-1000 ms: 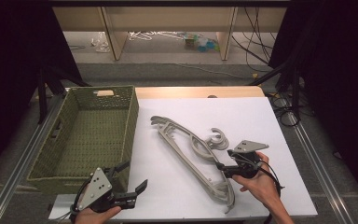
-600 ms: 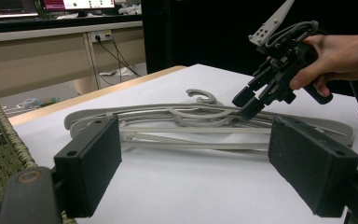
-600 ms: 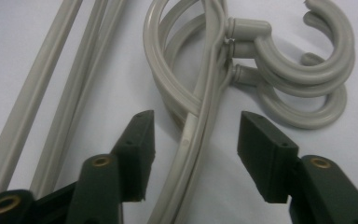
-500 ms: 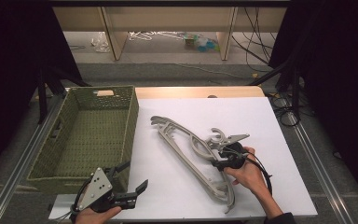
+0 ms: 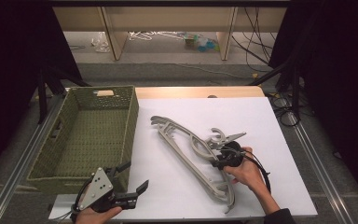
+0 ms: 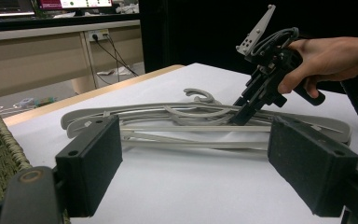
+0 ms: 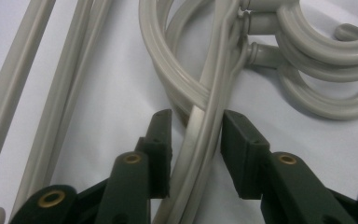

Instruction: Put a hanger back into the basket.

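Hangers (image 5: 193, 154), pale grey plastic and stacked in a loose pile, lie on the white worktop (image 5: 279, 121) just right of the woven green basket (image 5: 65, 140), their hooks curled together near the middle of the sheet. Judging from the layout, the step in hand is the grab: the right claw (image 7: 196, 149) is down on the pile, straddling the thin upper bar of the top hanger just below where the hooks gather. Its jaws have just been closing and now stand narrow, one on each side of the bar. In the right gripper view a slim gap shows at each pad, so the bar is framed but not yet pinched.

The next move calls for closing the rest of the way onto that one bar without catching the hanger beneath, then lifting cleanly so the nested hooks come apart before the carry across to the basket. Tangled hooks could drag a second hanger up.

The right hand (image 5: 249, 170) reaches in from the near edge with the wrist bent, the tool tipped steeply down and forward onto the pile, its cable looping behind. The left claw (image 5: 133, 184) hovers low at the near corner of the basket, held roughly level and aimed toward the hangers, its jaws spread wide with nothing between them
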The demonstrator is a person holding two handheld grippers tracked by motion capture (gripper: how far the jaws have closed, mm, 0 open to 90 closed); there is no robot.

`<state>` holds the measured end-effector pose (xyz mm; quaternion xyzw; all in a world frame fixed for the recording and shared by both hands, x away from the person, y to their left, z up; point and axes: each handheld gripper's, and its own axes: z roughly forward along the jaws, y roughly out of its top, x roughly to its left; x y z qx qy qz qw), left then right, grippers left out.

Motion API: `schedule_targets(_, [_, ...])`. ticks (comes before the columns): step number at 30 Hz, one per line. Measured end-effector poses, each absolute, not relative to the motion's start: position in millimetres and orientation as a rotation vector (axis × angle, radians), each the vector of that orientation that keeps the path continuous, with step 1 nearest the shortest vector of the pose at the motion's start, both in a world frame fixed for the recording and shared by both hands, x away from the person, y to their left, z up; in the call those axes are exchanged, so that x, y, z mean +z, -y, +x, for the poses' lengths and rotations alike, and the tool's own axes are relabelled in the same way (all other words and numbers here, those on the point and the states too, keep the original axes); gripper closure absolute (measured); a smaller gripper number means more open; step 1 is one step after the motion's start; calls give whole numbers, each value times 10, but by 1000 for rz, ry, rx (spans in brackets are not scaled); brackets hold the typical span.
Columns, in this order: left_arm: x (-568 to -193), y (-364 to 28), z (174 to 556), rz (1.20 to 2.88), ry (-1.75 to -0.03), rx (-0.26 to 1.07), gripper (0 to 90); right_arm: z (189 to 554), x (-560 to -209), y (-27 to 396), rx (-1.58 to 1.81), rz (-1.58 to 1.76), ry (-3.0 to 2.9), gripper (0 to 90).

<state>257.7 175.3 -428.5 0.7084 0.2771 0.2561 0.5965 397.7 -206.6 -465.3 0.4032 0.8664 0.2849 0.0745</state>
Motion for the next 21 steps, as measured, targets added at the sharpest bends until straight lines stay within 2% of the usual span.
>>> schedule_targets(5, [-4286,-1745,2572,1642,-646,589,175,3990,-4628,2114,848,1200,-2586,732])
schedule_targets(21, [-4265,-1754,2587,1638,-643,590,175,3932,-4347,2299,1034,1145,-2535,815])
